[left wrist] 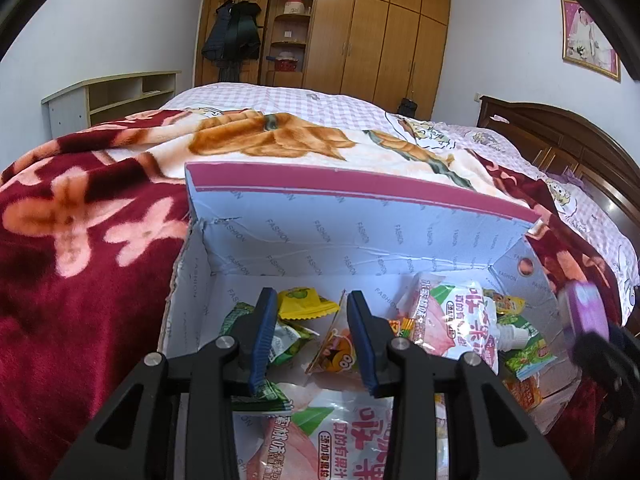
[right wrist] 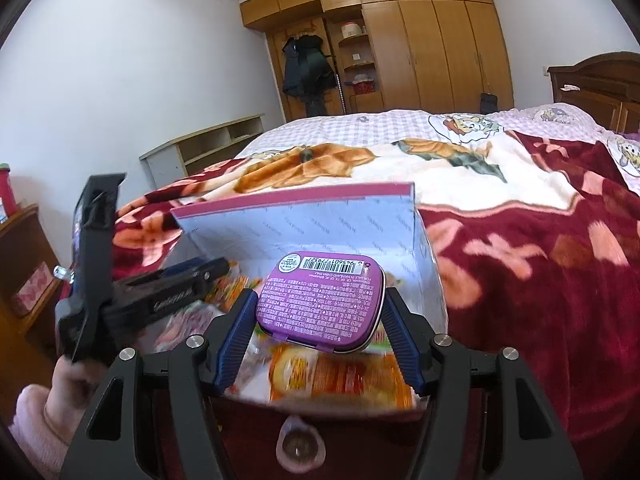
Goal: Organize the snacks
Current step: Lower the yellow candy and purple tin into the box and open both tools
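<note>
Snacks [left wrist: 456,320] are lying loose in an open box [left wrist: 320,240] that is sitting on a red flowered blanket [left wrist: 80,248] on the bed. Left gripper [left wrist: 314,336] is hanging over them, its fingers slightly parted and gripping nothing. Right gripper [right wrist: 320,312] is pinching a purple tin [right wrist: 320,300] between its fingers, above the box.

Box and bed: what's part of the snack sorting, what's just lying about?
Job: box; snack packets; peach pouch; purple tin held by right gripper; left gripper, open.

Lying about: blanket; wardrobe; shelf unit.
</note>
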Tool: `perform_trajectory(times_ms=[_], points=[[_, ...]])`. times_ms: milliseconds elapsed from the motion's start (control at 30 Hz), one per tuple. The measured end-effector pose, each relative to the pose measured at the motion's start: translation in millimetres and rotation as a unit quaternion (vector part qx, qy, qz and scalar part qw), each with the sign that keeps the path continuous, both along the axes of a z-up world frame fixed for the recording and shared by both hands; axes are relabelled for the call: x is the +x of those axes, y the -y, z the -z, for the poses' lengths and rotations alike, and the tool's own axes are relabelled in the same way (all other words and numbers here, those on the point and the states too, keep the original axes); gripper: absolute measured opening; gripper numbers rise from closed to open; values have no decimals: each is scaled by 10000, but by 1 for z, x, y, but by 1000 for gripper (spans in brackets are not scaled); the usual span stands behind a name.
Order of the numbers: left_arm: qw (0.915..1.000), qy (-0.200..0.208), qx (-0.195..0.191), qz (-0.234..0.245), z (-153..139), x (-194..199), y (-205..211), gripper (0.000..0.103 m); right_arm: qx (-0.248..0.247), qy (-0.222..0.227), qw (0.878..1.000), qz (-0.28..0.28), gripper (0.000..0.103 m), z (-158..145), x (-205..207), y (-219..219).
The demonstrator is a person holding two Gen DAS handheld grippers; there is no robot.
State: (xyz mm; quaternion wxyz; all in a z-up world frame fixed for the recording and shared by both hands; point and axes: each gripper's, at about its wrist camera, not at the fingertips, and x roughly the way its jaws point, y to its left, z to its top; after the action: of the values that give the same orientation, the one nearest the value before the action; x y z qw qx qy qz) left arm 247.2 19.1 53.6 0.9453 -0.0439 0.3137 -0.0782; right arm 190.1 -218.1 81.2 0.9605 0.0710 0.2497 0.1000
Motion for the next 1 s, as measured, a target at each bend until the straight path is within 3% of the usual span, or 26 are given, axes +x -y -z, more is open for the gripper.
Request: perform_trajectory(times_ms=[400, 867, 1000], points=[[10000, 8, 1, 12, 0, 0, 0, 38, -190, -291, 9992, 184, 64, 9, 51, -4], [10000, 8, -6, 14, 0, -1, -1, 38, -64, -477, 9983, 324, 65, 14, 63, 2], [10000, 12, -18, 38, 0, -1, -1, 39, -13, -401, 9985, 380, 75, 10, 58, 4]])
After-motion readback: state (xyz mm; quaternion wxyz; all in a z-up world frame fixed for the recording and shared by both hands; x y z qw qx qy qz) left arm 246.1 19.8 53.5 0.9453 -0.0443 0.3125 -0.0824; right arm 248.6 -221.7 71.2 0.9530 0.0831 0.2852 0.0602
